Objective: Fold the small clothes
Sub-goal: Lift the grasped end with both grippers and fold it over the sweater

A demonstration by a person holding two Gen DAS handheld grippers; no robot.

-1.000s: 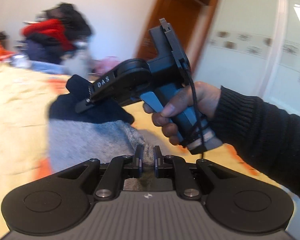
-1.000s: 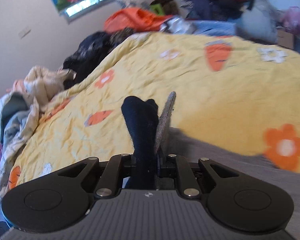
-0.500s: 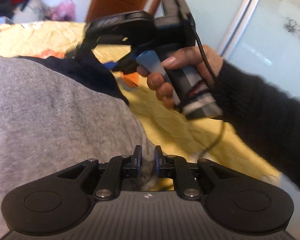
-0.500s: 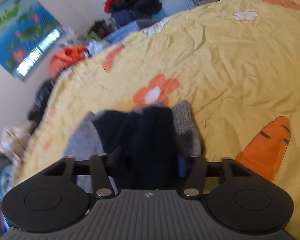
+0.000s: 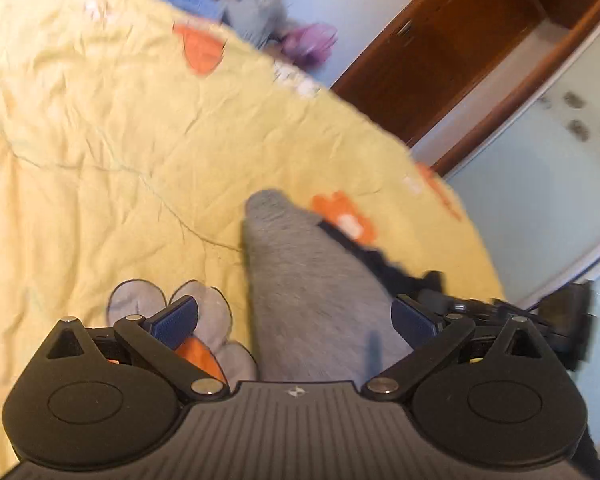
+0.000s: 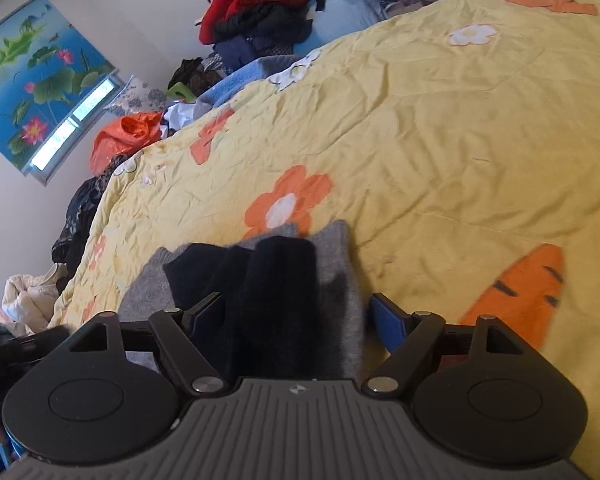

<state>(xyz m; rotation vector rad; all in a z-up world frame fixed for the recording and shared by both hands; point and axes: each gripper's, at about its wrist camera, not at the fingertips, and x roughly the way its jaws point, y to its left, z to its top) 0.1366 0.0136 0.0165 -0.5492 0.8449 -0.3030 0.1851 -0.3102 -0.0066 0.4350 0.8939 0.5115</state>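
The grey garment (image 6: 342,276) lies on the yellow bedspread (image 6: 460,128) right in front of me, with its dark navy part (image 6: 268,292) bunched on top along the middle. In the left wrist view the grey cloth (image 5: 312,288) runs away from me to a rounded end, and the navy edge (image 5: 364,252) peeks out along its right side. My right gripper (image 6: 290,318) is spread wide and holds nothing; the navy fold sits between its blue pads without being pinched. My left gripper (image 5: 296,320) is likewise spread apart, one blue pad (image 5: 176,320) over the grey flower print, the other at the right flank of the cloth. My right gripper's body (image 5: 556,316) shows at the right edge of the left view, close beside the left.

I judge the fold as just laid down and let go, so the step is to settle it. I would press the navy bunch flat before the next fold, since it looks lumpy and could roll off the grey layer. Next I would take the far rounded end and bring it toward me, keeping both layers together so the edges match.

Room is generous far and to the left: open bedspread with orange flowers (image 6: 288,200). To the right, in the left view, the bed edge falls away toward the wooden door (image 5: 452,52), so I would keep the garment from sliding that way. The heaped clothes (image 6: 260,12) at the far end are well apart.
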